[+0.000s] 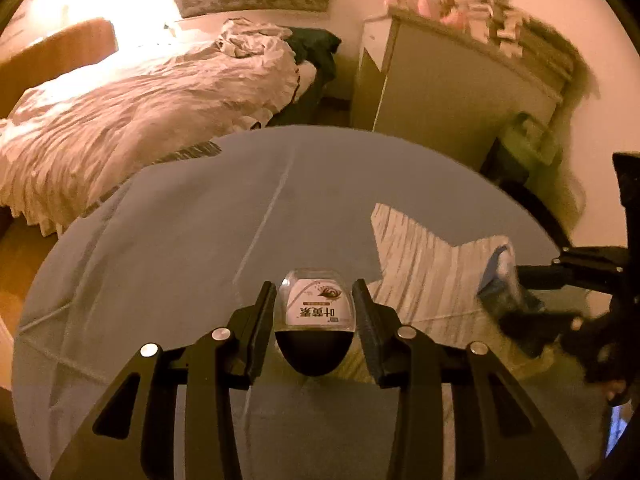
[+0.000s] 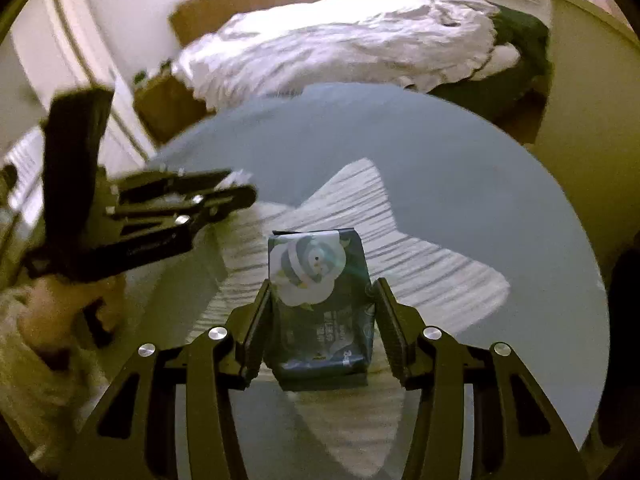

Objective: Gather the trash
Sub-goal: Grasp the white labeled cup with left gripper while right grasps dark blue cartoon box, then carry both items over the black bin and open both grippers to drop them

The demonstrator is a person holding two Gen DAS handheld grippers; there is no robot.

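A small bottle (image 1: pixel 316 320) is framed between the jaws of the left gripper (image 1: pixel 316 312), near six o'clock on the round glass worktop (image 1: pixel 200 220). The jaws are set narrow about it, yet slim gaps appear on both sides, so no firm contact can be confirmed. A dark blue packet (image 2: pixel 320 312) is bracketed in the same way by the right gripper (image 2: pixel 320 320), toward four o'clock of the worktop in the left wrist view. Its left side seems touched by one pad, while a gap is seen on the right.

Several slips may be expected. The bottle is smooth, clear and rounded, with a dark cap and a white printed label; if it is pinched off-centre on its curve, it could be squeezed out and rolled across the slick glass. The packet is soft and glossy, with a pale flower printed on it. It could be crumpled or tipped by a one-sided push, and then only a fold would be caught. The hard glass could be struck by the fingertips if the jaws are lowered further.

The two grippers are near each other and might be knocked together on lifting.

Through the glass, a ribbed white rug (image 2: pixel 420 272) is seen beneath. A bed (image 1: pixel 140 100) with rumpled pale bedding lies beyond the worktop at eleven o'clock.
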